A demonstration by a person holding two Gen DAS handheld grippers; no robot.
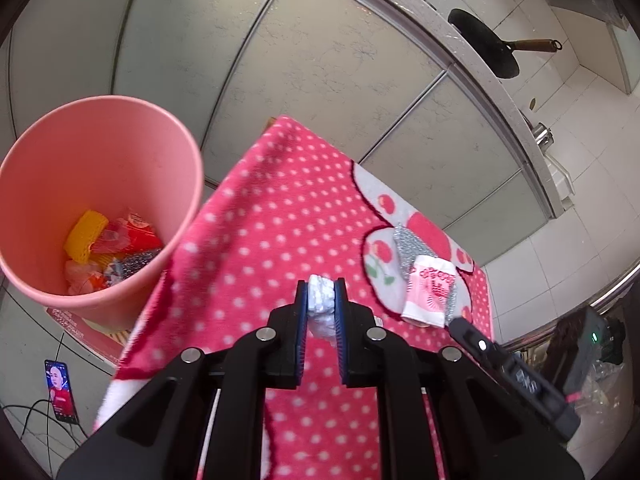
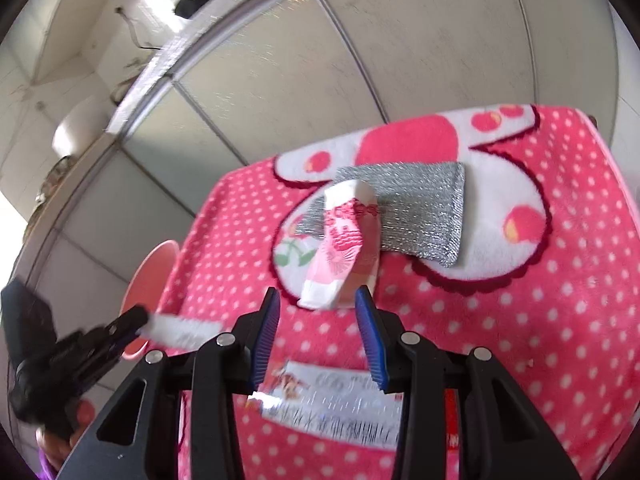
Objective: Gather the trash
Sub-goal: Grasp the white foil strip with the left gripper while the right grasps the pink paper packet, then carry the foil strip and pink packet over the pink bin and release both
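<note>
The pink polka-dot cloth point(image 1: 280, 216) covering the tabletop is the landmark here. Off its left edge and lower down stands the pink bin point(image 1: 48, 184), holding a yellow piece, red wrappers and a bit of silver mesh. Toward the cloth's far end, on its white cherry-print patch, lies a silver mesh pad point(image 2: 416, 204), and a pink-and-white paper packet point(image 2: 344, 244) rests partly on top of that pad, its near end pointing back across the cloth. At the cloth's near edge a shiny printed wrapper point(image 2: 332, 404) lies flat.

The right gripper point(image 2: 318, 300) hangs over the cloth with its jaws apart, the packet's near end just between their tips. The left gripper point(image 1: 321, 292) is above the cloth's middle, its jaws clamped on a white foam piece point(image 1: 320, 300).
</note>
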